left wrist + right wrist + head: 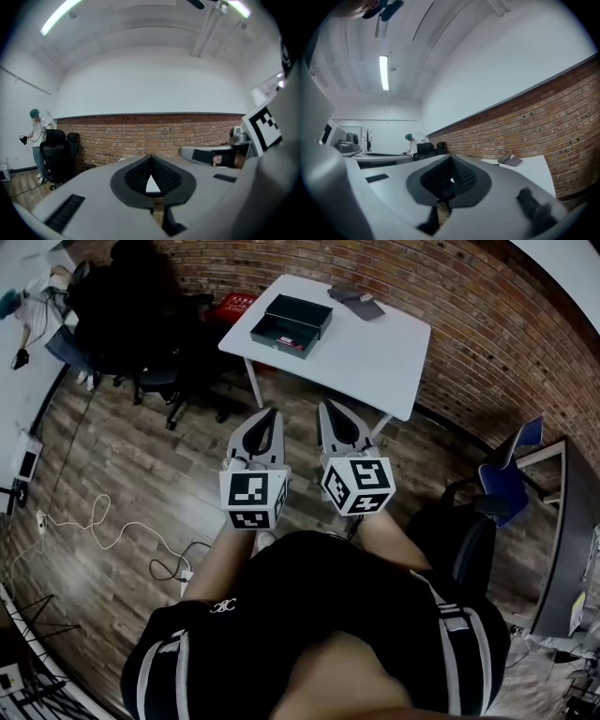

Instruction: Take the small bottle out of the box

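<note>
Ok so I'm standing back from the table (375, 357), not touching it. I'm holding both claws close in front of my belly, side by side, with the tips pointing toward the table.

The left claw (269, 414) is sitting closed with nothing in it. In its own view the tips are meeting, and the ribbed pads (137, 176) are leaving only a little triangle gap behind them, with white tabletop showing through. The right claw (330, 409) is doing the same: jaws pressing together, pads (465, 176) pinching nothing. The two claws are hanging just beside each other, and as far as I can see they aren't touching.

The box (321, 326) is sitting open by the table's left corner, well apart from both claws. It's black and shallow. I'm seeing a small reddish bit (286, 340) lying on its floor near the front wall, but it's too small for me to say whether that's the bottle. So I'm not really making out the bottle itself from here.

A dark folded thing (359, 298) is lying near the table's far edge. A red crate (236, 304) is peeking out past the table, over by the brick wall (469, 306). Black chairs (141, 315) are standing off to the left and a blue chair (514, 470) to the right. A white cable (103, 535) is snaking across the wood floor (122, 456). The left claw's view is also catching a person (36, 129) standing beside a chair.
</note>
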The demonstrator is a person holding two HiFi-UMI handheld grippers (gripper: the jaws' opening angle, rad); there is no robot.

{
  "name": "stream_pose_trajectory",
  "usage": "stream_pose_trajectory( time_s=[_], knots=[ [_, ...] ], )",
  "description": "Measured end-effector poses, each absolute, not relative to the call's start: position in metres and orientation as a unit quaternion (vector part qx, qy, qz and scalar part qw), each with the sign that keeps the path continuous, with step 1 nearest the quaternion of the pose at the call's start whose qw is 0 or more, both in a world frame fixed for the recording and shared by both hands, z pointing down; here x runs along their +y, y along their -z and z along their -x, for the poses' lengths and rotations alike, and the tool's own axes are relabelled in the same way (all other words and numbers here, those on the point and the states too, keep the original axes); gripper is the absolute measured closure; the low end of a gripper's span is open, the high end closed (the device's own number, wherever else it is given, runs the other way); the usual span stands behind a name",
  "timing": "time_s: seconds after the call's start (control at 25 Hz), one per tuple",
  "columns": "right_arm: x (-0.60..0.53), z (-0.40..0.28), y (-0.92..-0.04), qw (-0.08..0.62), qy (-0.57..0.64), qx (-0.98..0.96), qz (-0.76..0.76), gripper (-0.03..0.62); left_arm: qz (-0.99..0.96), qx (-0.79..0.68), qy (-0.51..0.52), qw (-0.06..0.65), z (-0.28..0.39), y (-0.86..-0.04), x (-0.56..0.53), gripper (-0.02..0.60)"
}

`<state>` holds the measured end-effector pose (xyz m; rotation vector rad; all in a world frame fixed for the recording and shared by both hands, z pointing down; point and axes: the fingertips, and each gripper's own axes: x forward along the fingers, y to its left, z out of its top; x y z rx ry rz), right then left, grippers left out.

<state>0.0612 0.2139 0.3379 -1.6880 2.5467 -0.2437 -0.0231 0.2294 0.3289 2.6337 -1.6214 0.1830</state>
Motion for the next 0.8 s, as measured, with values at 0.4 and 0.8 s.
stream_pose_trajectory(
  time_s=[0.4,0.8],
  knots=[
    [0.203,-0.012,-0.340,0.034,0.078,0.828,0.554,0.568,-0.860,-0.507,-0.050,0.030,0.067,-0.333,0.214,0.569],
    [0.201,0.043,-0.349,0.043,0.093,0.802,0.589,0.568,-0.878,-0.474,-0.058,0.025,0.128,-0.337,0.205,0.569]
  ],
)
